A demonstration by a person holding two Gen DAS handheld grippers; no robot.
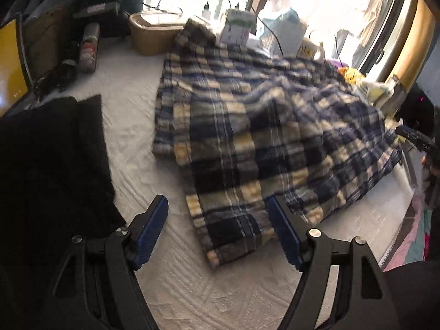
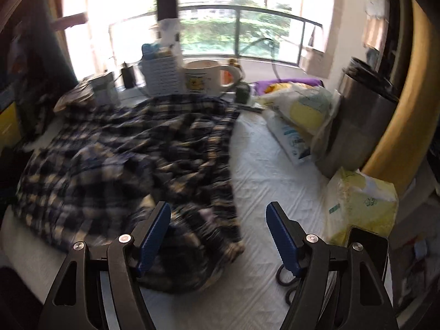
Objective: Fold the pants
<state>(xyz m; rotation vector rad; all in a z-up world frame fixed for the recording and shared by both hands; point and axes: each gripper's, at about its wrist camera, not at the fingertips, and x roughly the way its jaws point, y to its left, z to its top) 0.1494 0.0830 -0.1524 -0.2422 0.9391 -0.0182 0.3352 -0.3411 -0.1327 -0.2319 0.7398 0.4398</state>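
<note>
Blue, cream and navy plaid pants (image 1: 247, 126) lie spread and rumpled over a white quilted surface (image 1: 132, 148). My left gripper (image 1: 217, 220) hovers open over the near end of the pants, a plaid corner showing between its blue pads (image 1: 152, 231), which do not touch it. In the right wrist view the same pants (image 2: 123, 148) look blurred, with a bunched edge lying close in front. My right gripper (image 2: 218, 221) is open above that edge, and nothing is pinched by its fingers (image 2: 283, 239).
A black garment (image 1: 49, 159) lies at the left, with a wicker basket (image 1: 151, 35) and a spray can (image 1: 89, 46) behind it. A mug (image 2: 203, 78), plastic bags (image 2: 299, 115), a steel canister (image 2: 357, 115), a yellow tissue pack (image 2: 363, 203) and scissors (image 2: 286, 277) crowd the right.
</note>
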